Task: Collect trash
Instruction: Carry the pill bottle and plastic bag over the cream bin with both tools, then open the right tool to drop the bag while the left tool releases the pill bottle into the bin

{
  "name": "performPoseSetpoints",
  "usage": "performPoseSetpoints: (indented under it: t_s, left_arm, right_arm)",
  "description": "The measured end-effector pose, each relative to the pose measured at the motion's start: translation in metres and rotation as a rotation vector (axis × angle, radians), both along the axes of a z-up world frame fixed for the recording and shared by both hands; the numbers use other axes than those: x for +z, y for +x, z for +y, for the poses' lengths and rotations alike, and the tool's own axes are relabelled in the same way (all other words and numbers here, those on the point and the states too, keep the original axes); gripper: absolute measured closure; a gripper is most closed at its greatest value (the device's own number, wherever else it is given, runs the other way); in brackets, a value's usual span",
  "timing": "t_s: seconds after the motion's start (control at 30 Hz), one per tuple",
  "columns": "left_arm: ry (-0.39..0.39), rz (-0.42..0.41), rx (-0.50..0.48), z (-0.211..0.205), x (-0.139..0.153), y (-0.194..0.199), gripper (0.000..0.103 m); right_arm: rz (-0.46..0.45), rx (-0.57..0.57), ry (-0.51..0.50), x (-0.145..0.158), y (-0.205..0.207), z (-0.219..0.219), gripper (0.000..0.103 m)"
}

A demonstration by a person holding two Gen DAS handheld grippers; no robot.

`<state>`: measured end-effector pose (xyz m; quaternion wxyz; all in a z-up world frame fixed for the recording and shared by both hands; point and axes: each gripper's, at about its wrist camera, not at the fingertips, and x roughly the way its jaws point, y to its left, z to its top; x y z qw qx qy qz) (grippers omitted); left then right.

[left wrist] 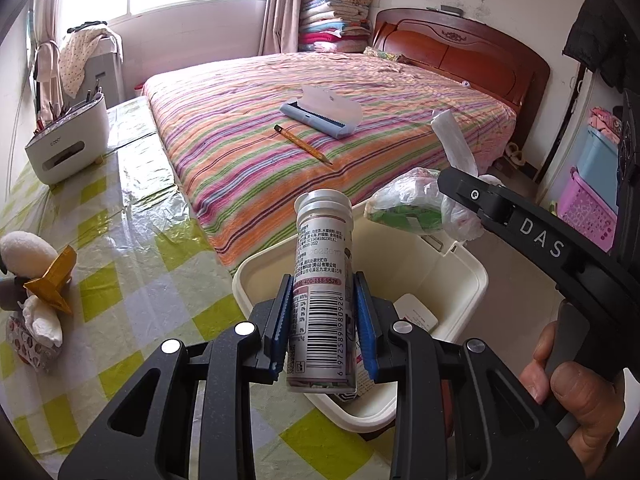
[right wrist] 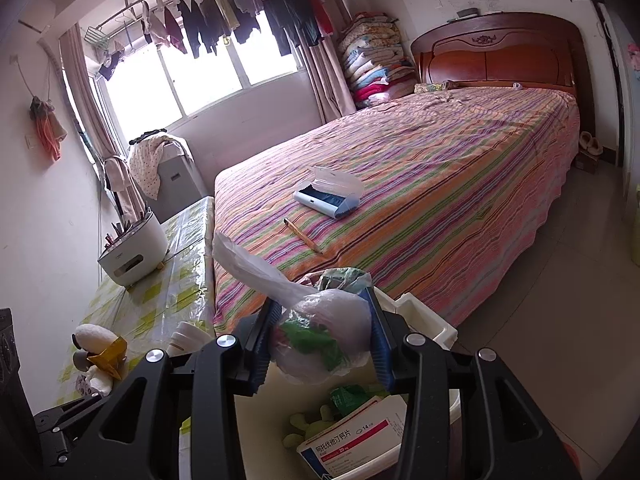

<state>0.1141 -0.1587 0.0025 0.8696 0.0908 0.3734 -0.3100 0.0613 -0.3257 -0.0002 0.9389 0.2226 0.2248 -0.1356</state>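
Observation:
My left gripper (left wrist: 322, 280) is shut on a white cylindrical bottle (left wrist: 320, 248) with a barcode label, held upright over the near rim of a white waste bin (left wrist: 256, 276). In the right wrist view, my right gripper (right wrist: 320, 300) is shut on a knotted clear plastic bag (right wrist: 324, 332) with green scraps inside, above the same bin (right wrist: 424, 320). That bag (left wrist: 412, 204) also shows in the left wrist view, hanging over the bin's far side. A medicine box (right wrist: 348, 436) and green scraps lie inside the bin.
A striped bed (left wrist: 360, 92) carries a pencil (left wrist: 304, 145) and an open blue case (left wrist: 316, 116). To the left, a green-checked table (left wrist: 120, 260) holds a white utensil holder (left wrist: 68, 148) and a plush toy (left wrist: 36, 280). A pink basket (left wrist: 586, 212) stands at the right.

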Motion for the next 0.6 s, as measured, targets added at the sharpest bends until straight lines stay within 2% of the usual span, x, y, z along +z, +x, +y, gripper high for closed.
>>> performPoseSetpoints:
  t_s: [0.1,0.33,0.6]
  left_arm:
    - [0.013,0.0,-0.005,-0.003,-0.003,-0.001,0.075]
    - [0.004,0.013,-0.012,-0.004,-0.004,0.001,0.075]
    - [0.015,0.014,-0.013,-0.008,-0.007,-0.001,0.075]
  right_arm:
    - [-0.003,-0.017,0.022,-0.001,-0.002,-0.005,0.06]
    - [-0.036,-0.051,0.045,0.001,-0.008,-0.014,0.044]
    - [-0.074,-0.085,0.06,0.004,-0.016,-0.019,0.043]
